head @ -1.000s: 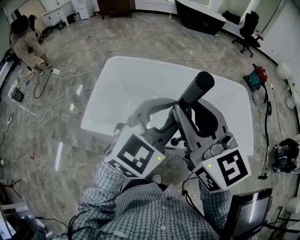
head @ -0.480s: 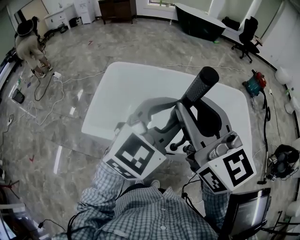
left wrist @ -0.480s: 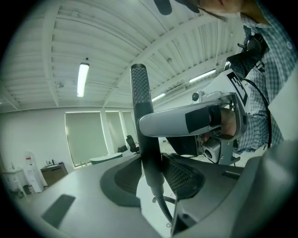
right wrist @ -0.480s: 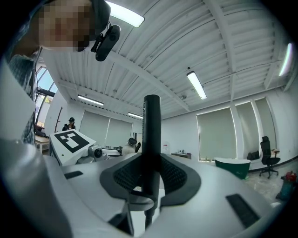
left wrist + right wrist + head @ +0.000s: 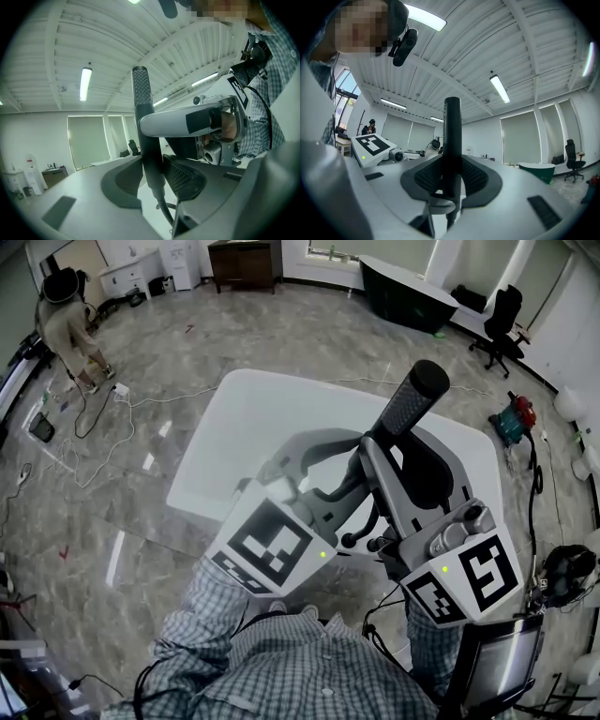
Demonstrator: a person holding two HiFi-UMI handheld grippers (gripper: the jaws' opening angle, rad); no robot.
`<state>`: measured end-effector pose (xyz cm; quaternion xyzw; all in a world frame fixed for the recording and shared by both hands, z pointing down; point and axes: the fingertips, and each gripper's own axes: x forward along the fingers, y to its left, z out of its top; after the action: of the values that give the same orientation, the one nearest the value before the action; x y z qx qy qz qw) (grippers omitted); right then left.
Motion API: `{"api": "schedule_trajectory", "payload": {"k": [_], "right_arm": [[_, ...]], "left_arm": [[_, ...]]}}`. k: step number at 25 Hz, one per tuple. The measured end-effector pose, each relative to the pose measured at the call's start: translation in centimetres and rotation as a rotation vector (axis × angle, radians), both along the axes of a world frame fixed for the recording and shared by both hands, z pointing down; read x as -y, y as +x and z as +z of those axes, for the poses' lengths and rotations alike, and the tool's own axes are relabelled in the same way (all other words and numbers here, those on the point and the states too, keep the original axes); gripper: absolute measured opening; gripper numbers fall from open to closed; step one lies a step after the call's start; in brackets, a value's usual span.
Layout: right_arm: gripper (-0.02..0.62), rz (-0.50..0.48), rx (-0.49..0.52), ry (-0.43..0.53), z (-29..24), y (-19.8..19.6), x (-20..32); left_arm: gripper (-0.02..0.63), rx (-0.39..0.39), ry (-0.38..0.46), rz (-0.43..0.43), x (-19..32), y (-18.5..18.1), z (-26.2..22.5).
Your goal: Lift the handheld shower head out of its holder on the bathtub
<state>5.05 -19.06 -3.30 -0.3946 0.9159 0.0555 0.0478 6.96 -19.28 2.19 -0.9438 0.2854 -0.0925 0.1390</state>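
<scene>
The black handheld shower head (image 5: 411, 405) stands upright over the white bathtub (image 5: 248, 418), its tip pointing up at the head camera. My left gripper (image 5: 354, 448) reaches in from the left and my right gripper (image 5: 386, 454) from the near side. Both are closed on its handle. In the left gripper view the shower head (image 5: 142, 93) stands between the dark pads of the left gripper (image 5: 152, 174), with its hose (image 5: 164, 212) hanging below. In the right gripper view the shower head (image 5: 452, 136) is clamped in the right gripper (image 5: 452, 182). The holder is hidden.
A person (image 5: 70, 324) stands at the far left among cables (image 5: 94, 423) on the marble floor. A dark tub (image 5: 403, 292) and an office chair (image 5: 502, 310) are at the back. A teal machine (image 5: 511, 418) lies to the right, a screen (image 5: 492, 662) at the near right.
Both grippers have risen together with the shower head, which now stands higher over the tub and nearer the head camera.
</scene>
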Motion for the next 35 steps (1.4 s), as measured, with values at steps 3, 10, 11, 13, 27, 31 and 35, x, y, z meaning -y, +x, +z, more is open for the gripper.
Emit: {"api": "schedule_trajectory", "payload": {"k": [3, 10, 11, 13, 27, 31, 35], "right_arm": [[0.118, -0.004, 0.0, 0.008, -0.1, -0.1, 0.0], [0.118, -0.013, 0.001, 0.01, 0.1, -0.3, 0.1], [0.118, -0.013, 0.0, 0.01, 0.1, -0.3, 0.1], [0.118, -0.013, -0.003, 0.011, 0.3, -0.4, 0.2], [0.118, 0.0, -0.002, -0.008, 1.1, 0.0, 0.7], [0.118, -0.001, -0.005, -0.008, 1.1, 0.2, 0.9], [0.118, -0.001, -0.005, -0.018, 1.4, 0.3, 0.8]], "left_arm": [[0.114, -0.006, 0.009, -0.004, 0.0, -0.1, -0.1], [0.114, -0.006, 0.008, -0.013, 0.1, -0.3, 0.0], [0.114, -0.006, 0.008, -0.014, 0.1, -0.3, 0.1], [0.112, -0.005, 0.008, -0.015, 0.2, -0.4, 0.3], [0.114, 0.003, -0.009, -0.009, 0.6, 0.0, 1.0], [0.114, 0.001, -0.01, -0.009, 0.8, 0.3, 1.0], [0.114, -0.002, -0.021, -0.008, 0.7, 0.4, 1.3]]}}
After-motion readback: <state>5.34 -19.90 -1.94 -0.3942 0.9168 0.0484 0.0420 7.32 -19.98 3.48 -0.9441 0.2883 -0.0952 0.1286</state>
